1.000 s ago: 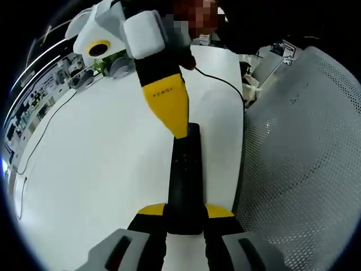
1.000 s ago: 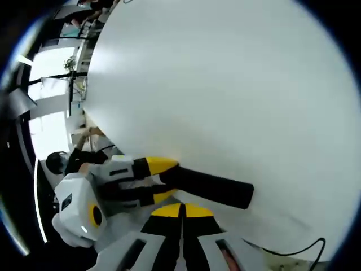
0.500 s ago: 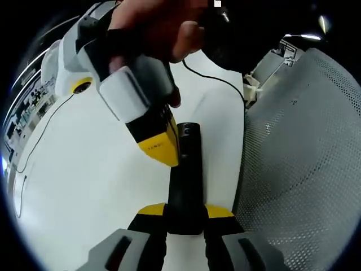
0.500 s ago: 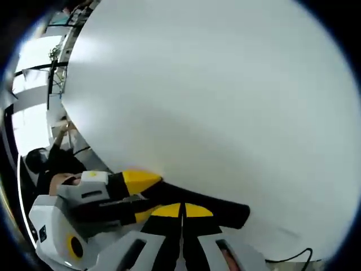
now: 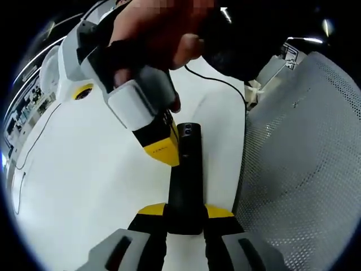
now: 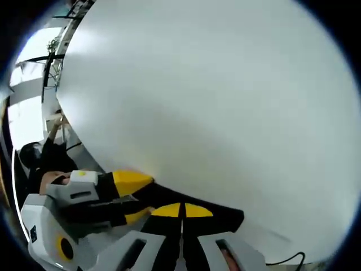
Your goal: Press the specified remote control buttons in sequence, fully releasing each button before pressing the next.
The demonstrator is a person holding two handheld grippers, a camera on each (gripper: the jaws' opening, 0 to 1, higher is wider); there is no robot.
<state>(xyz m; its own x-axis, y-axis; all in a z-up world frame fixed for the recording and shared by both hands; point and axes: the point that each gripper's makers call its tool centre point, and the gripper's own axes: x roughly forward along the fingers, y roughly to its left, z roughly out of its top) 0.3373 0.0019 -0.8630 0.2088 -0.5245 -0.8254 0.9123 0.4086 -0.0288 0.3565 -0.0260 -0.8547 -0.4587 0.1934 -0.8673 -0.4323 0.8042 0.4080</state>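
a: what could slip here?
b: the left claw (image 5: 185, 217) pinches the remote (image 5: 186, 169) by its near end only; the right claw (image 6: 181, 210), tips pressed together, bears on it. a hard or off-centre push could pivot it or hit a neighbouring button.
a: surroundings?
b: a plain white bench (image 5: 96, 169), a cable (image 5: 217, 80) across it, a perforated grey panel (image 5: 299, 164) alongside.
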